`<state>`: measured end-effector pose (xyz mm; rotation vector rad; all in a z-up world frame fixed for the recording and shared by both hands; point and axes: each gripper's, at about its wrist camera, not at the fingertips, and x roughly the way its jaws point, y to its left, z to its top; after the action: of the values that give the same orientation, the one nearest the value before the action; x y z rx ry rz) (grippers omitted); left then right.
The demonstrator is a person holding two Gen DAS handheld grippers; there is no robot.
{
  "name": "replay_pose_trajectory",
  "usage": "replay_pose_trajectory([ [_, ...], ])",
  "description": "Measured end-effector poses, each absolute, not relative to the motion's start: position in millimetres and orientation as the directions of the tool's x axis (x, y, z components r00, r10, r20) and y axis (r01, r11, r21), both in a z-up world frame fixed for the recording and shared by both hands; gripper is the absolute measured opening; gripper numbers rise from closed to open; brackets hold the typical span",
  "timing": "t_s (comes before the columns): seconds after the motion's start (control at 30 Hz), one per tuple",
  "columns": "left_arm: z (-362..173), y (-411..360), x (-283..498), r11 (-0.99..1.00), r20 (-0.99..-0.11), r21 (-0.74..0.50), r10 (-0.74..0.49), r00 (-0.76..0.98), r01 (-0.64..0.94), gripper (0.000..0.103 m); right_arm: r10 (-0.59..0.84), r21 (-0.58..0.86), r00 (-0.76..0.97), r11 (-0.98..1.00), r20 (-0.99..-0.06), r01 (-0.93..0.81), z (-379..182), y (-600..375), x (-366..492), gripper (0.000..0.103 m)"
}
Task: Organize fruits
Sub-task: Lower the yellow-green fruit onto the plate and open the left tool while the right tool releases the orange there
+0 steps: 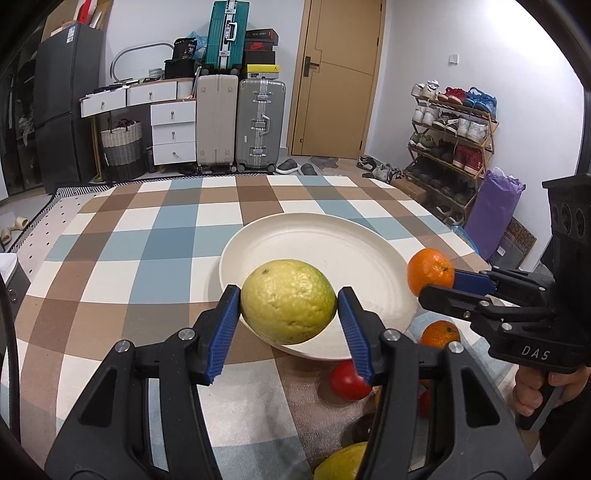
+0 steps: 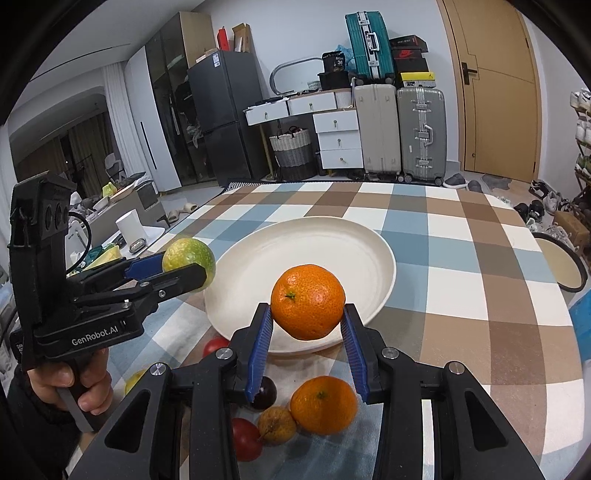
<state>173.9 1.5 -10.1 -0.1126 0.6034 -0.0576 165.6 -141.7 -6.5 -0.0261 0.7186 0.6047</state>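
**Both grippers hold fruit above the plate's near rim**

The left gripper (image 1: 289,306) is closed on a yellow-green citrus (image 1: 289,301), its blue pads pressed against both sides of the fruit, which hangs over the near edge of the white plate (image 1: 317,240). The right gripper (image 2: 308,314) clamps an orange mandarin (image 2: 308,301) the same way, also above the plate's near rim. The plate sits on a checked tablecloth (image 1: 147,236) of blue, brown and white squares.

Seen from the left wrist camera, the right gripper's body reads "DAS". Seen from the right wrist camera, the left gripper's body reads "GenRobot.AI".

On the cloth below the grippers lie loose fruits: a second mandarin (image 2: 323,404), a small brownish-yellow fruit (image 2: 276,424) touching it, a dark plum (image 2: 265,393), a red fruit (image 2: 246,439) and another red fruit (image 2: 215,346) near the plate's edge.

Against the far wall stand a teal suitcase (image 1: 226,35) and shoe boxes; their print is too small to read.
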Motion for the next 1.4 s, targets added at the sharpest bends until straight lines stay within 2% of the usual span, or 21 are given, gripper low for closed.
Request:
replay_pose_trajectory([
  [0.67,-15,-2,206,0.994,-0.567,-0.099,-0.091,0.819,0.042,0.051,0.500,0.177,0.579,0.834,-0.644,-0.523,-13,-132,196,0.039],
  [0.77,-15,-2,204,0.994,-0.555,-0.098,-0.096,0.826,0.049,0.046,0.497,0.179,0.576,0.836,-0.649,-0.520,-17,-133,197,0.039],
  [0.97,-16,-1,202,0.994,-0.560,-0.101,-0.091,0.823,0.042,0.046,0.498,0.192,0.573,0.838,-0.651,-0.511,-21,-135,202,0.039],
  [1.17,-17,2,198,0.994,-0.557,-0.108,-0.087,0.826,0.032,0.046,0.503,0.184,0.596,0.838,-0.626,-0.514,-17,-139,197,0.048],
  [1.27,-17,3,194,0.993,-0.556,-0.113,-0.092,0.826,0.034,0.046,0.503,0.178,0.599,0.837,-0.624,-0.517,-16,-139,195,0.049],
  [1.33,-17,3,193,0.993,-0.560,-0.115,-0.094,0.823,0.035,0.051,0.501,0.179,0.601,0.839,-0.623,-0.514,-17,-140,194,0.051],
  [1.4,-18,4,190,0.993,-0.563,-0.114,-0.090,0.822,0.031,0.065,0.499,0.187,0.604,0.843,-0.622,-0.504,-17,-142,194,0.063],
])
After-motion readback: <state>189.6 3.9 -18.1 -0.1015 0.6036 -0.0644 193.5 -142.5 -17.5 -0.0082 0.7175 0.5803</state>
